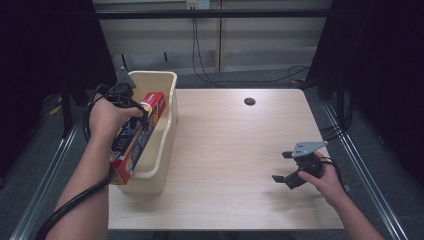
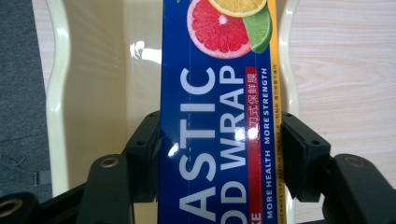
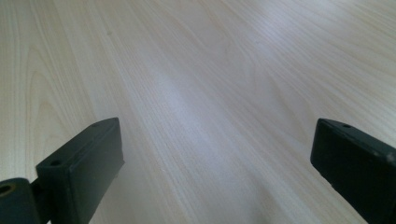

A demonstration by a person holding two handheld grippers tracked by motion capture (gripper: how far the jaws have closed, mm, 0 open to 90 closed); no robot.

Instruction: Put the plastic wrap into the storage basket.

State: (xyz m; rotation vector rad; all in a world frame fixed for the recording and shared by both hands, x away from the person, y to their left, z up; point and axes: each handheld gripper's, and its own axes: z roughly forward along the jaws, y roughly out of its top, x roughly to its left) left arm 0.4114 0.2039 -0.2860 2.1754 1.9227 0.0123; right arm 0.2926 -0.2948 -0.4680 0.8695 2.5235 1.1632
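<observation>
Placement step: left hand-held gripper [image 2: 219, 154] clamps the plastic wrap box [image 2: 217, 116] slanted over the cream bin [image 1: 167, 107]; box should be lowered flat before release, while the right hand-held gripper [image 1: 286, 166] idles wide open above the table [image 1: 230, 150].

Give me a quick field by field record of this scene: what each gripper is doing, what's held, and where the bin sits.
left gripper: shut on the plastic wrap box, over the bin
plastic wrap box: blue and red, tilted, far end inside the bin
bin: cream plastic, at the table's left edge
right gripper: open, nothing between the jaws, above bare wood
table: light wood
</observation>
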